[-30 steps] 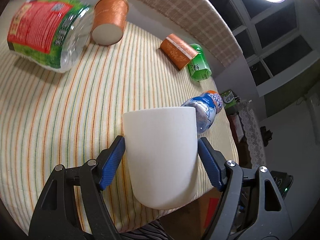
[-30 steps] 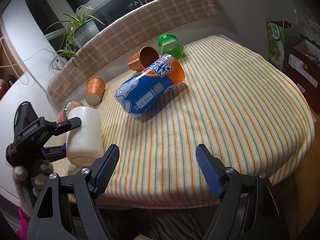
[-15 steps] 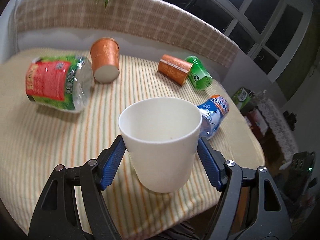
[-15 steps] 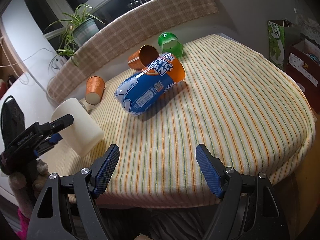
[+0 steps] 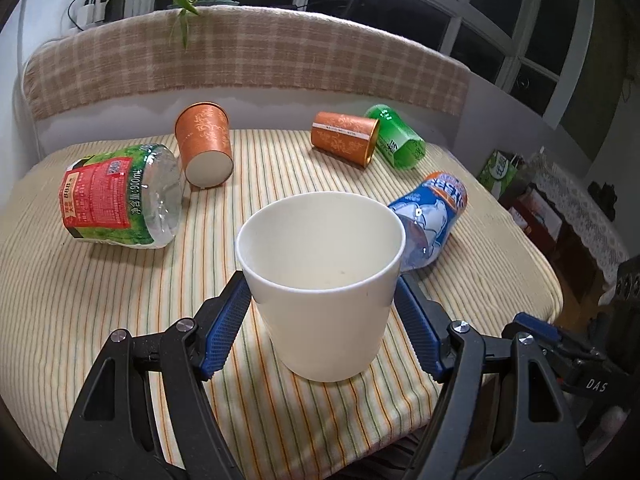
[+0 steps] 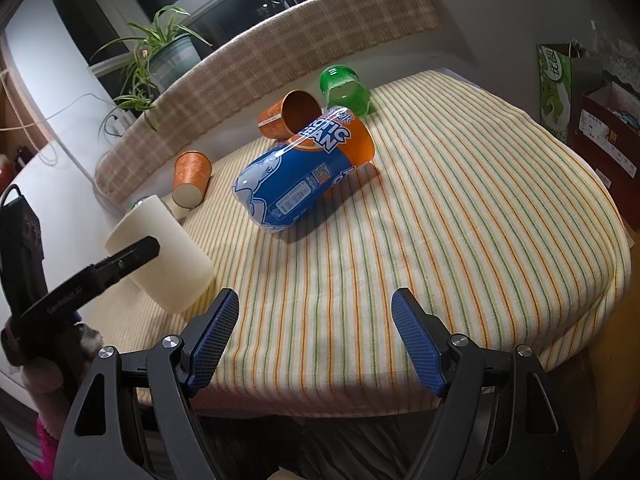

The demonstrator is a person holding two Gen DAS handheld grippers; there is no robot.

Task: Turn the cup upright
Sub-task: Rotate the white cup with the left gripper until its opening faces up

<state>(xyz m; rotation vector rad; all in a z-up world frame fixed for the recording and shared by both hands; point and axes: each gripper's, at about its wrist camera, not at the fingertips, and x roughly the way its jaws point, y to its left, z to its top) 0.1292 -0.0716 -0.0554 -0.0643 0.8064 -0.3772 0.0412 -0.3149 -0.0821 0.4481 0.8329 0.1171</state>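
Left tongs (image 5: 322, 312) clamped on the white cup (image 5: 320, 280), blue pads (image 5: 226, 328) pressed on both sides of its wall. Cup mouth faces up and a bit toward my camera; in the right wrist view the cup (image 6: 160, 256) reads tilted, base near the striped cloth at the near-left edge of the counter (image 6: 460, 208). Can't tell if the base is touching down. Right tongs (image 6: 316, 336) are spread wide, nothing between them, hovering over the front edge of the counter. Other stuff lying on its side on the cloth: blue-and-orange bottle (image 6: 300, 176) mid-counter, just right of the cup from the left camera; orange cup (image 5: 204, 144) with its base toward me; second orange cup (image 5: 344, 138) touching a green bottle (image 5: 396, 136) at the back; clear bottle with red-green label (image 5: 120, 196) on the left. Potted plant (image 6: 160, 64) on the sill behind.
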